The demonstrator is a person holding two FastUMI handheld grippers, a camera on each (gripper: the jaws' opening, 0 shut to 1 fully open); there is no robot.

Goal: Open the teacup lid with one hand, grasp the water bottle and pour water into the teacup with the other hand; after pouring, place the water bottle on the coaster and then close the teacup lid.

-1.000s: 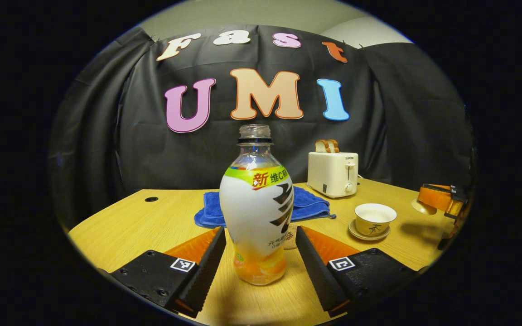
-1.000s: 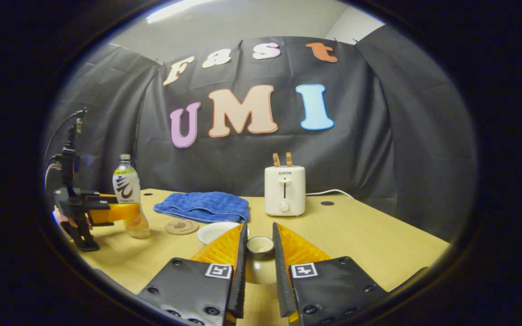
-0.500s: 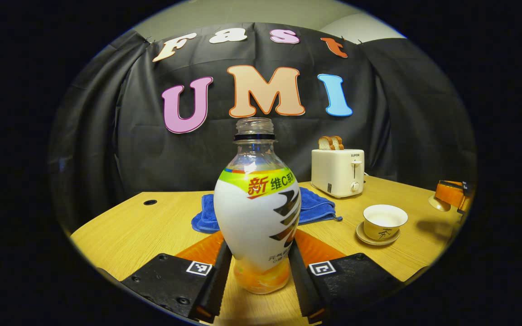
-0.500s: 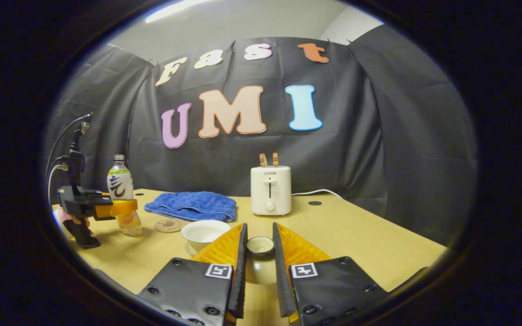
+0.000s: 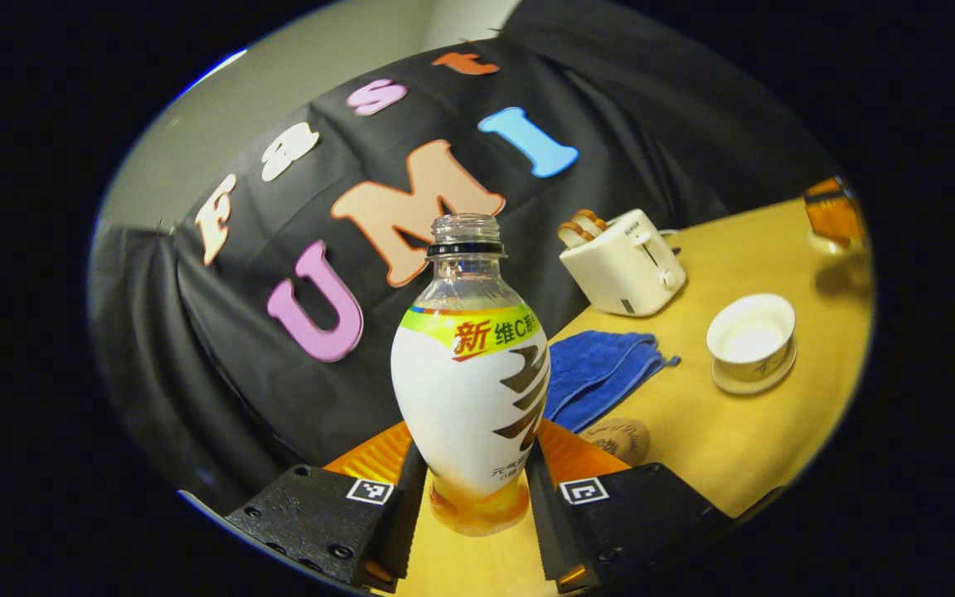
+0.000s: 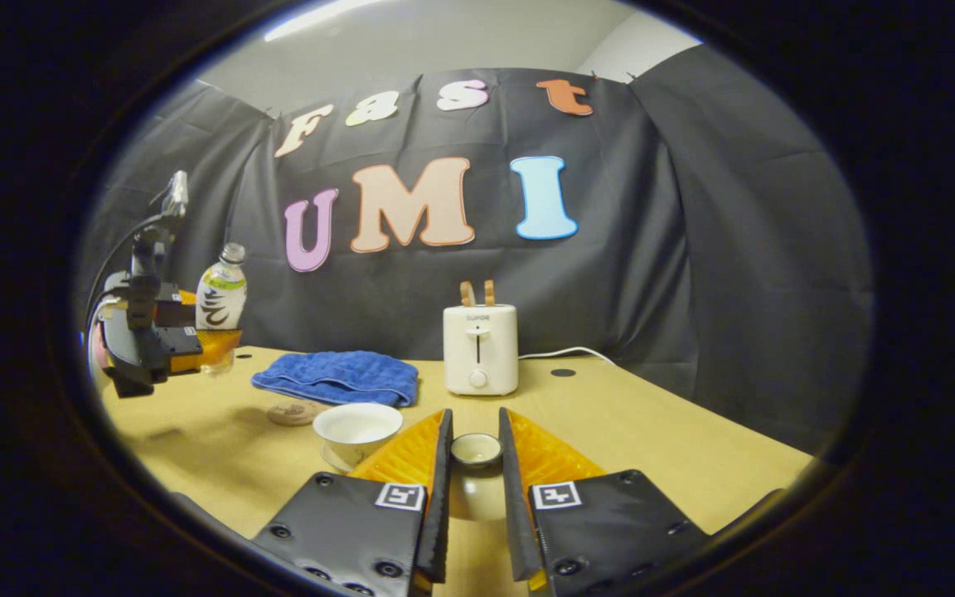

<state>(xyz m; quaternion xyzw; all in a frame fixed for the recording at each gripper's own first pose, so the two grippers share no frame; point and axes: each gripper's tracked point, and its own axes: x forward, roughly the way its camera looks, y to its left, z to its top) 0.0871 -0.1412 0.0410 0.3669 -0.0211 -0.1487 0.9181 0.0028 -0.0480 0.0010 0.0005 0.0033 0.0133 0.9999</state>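
Table (image 6: pixel 660 423): your wooden table carries everything else; in the left gripper view it runs tilted, since your left hand is rolled over.
Toaster (image 6: pixel 480 348): it stands at the back of the table before the cloth wall, two slices of bread in its slots.
Towel (image 6: pixel 336 377): the blue towel lies folded, left of the toaster in the right gripper view.
Water bottle (image 5: pixel 471 390): uncapped, with orange liquid low in it; you hold it lifted clear of the table and leaning toward the cup side in the right gripper view (image 6: pixel 220 303).
Left claw (image 5: pixel 473 489): its two fingers press on the lower body of the water bottle, one on each side.
Right claw (image 6: pixel 475 497): your fingers are drawn in close on the teacup lid (image 6: pixel 476 449), held above the table; the lid's knob sits between them.
Teacup (image 6: pixel 357 429): open and uncovered on its saucer (image 5: pixel 749 383), just left of your right claw and well apart from the bottle.
Coaster (image 6: pixel 293 412): the round coaster lies bare on the table between towel and teacup, near both.
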